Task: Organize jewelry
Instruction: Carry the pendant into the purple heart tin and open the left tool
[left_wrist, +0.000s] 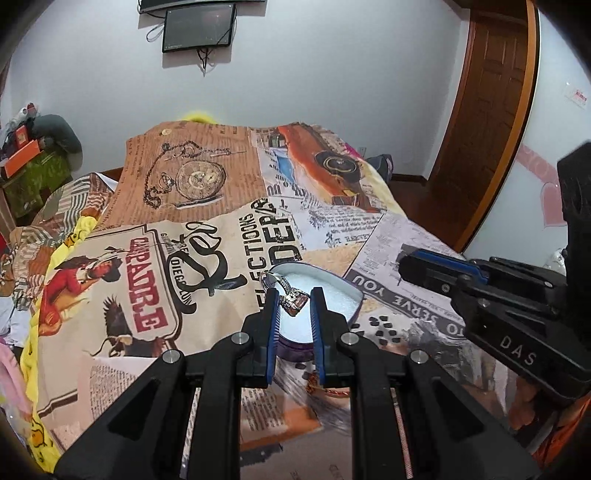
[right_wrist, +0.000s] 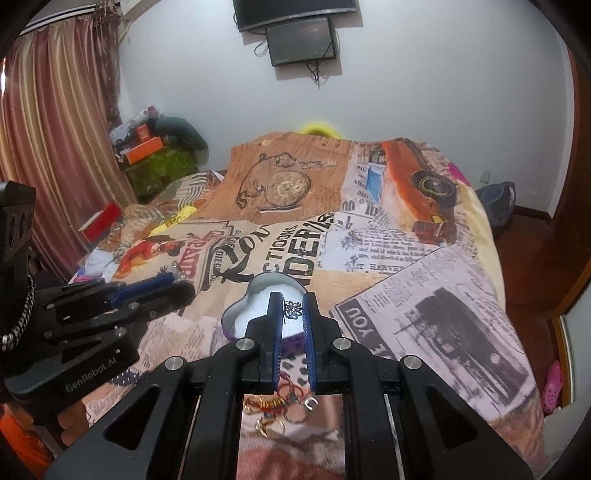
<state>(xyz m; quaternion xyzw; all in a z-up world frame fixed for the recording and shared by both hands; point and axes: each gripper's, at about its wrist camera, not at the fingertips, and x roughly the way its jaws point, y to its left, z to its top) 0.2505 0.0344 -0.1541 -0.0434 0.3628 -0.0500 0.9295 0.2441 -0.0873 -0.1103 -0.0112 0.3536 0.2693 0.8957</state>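
A heart-shaped purple tin (left_wrist: 343, 291) with white lining lies open on the printed bedspread; it also shows in the right wrist view (right_wrist: 236, 314). My left gripper (left_wrist: 294, 295) hangs over the tin with a silver bracelet (left_wrist: 291, 301) between its fingertips; whether the pads press on it is unclear. My right gripper (right_wrist: 293, 300) is over the tin with a small silver piece (right_wrist: 293, 310) between its tips, grip also unclear. A pile of gold and red rings and bracelets (right_wrist: 284, 404) lies on the bed under the right gripper.
The bedspread (left_wrist: 207, 177) covers the whole bed. Small dark beads (left_wrist: 384, 325) lie right of the tin. A cluttered green stand (right_wrist: 159, 162) and curtain (right_wrist: 55, 147) are at the far left, a wooden door (left_wrist: 487, 110) at right.
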